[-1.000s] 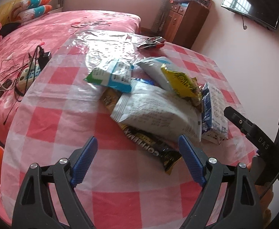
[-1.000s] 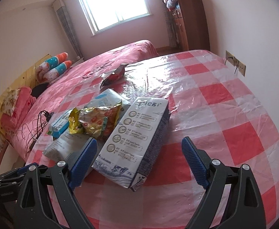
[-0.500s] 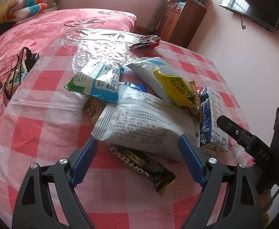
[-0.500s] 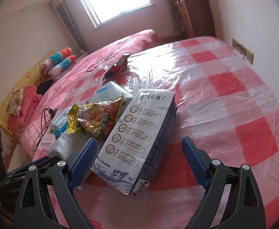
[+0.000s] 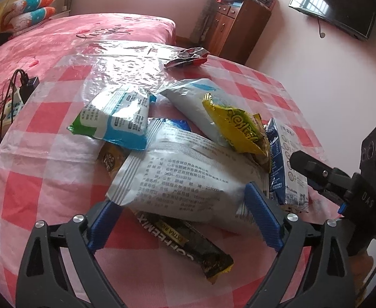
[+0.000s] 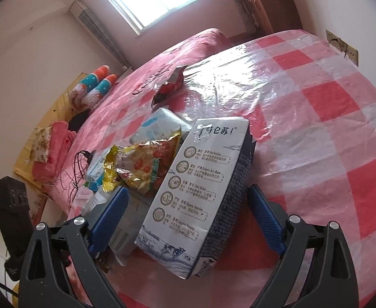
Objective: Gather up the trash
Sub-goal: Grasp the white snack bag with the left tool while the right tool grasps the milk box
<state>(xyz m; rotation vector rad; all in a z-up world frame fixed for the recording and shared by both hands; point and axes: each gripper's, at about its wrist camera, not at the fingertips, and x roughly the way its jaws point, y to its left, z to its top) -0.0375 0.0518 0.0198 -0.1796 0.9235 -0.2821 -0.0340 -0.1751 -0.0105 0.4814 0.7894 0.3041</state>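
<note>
Pink-checked bench carries heaped wrappers. Left gripper, fingers spreading, straddles the white packet without pressing. Right gripper stands released around the milk carton.

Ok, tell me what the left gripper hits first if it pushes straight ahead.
Most likely the big white pouch: it lies between the opening jaws of the left gripper, untouched by the pads, with the black coffee sachet under its near edge. Depth is hard to judge.

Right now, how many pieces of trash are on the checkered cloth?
8 visible: red wrapper far back alone; green-blue pack, grey pouch, yellow bag, white bag, milk carton, coffee stick, brown sachet piled. More may hide underneath.
</note>
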